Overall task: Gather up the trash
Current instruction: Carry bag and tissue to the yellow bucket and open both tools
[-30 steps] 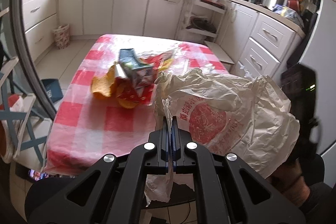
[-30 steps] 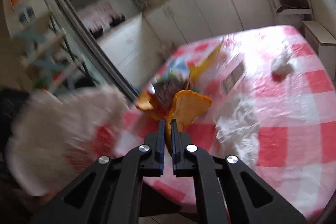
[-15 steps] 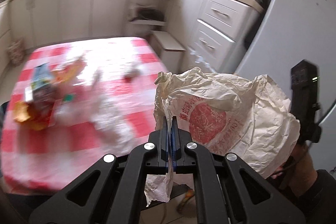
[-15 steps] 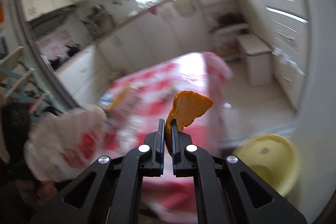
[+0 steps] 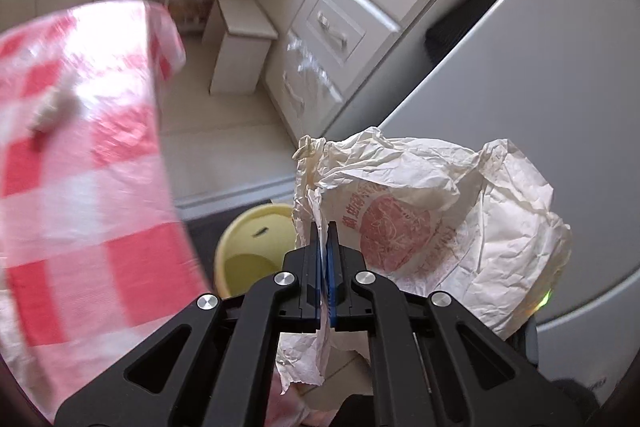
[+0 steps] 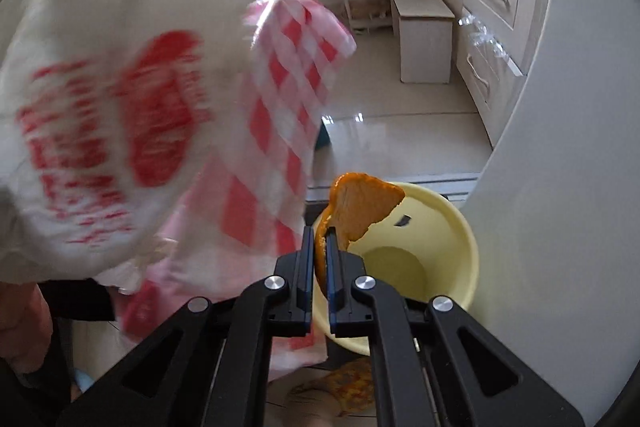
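My left gripper [image 5: 324,231] is shut on a crumpled white paper bag with red print [image 5: 424,227], held in the air beside the table's corner. The same bag shows blurred at the left of the right wrist view [image 6: 100,99]. My right gripper [image 6: 320,235] is shut on an orange peel [image 6: 364,207] and holds it just above the rim of a yellow bin [image 6: 452,247] on the floor. The bin also shows in the left wrist view [image 5: 248,247], below and left of the bag.
The table with a red-and-white checked cloth [image 5: 80,155] is on the left; a crumpled tissue [image 5: 52,107] lies on it. White drawers [image 5: 340,27], a small white stool [image 6: 424,35] and a grey fridge side [image 5: 520,87] stand to the right. An orange scrap [image 6: 344,387] lies on the floor.
Both grippers have swung right, away from the table top, and tilted down toward the floor. The yellow bin has come into view under the orange peel and beside the paper bag.
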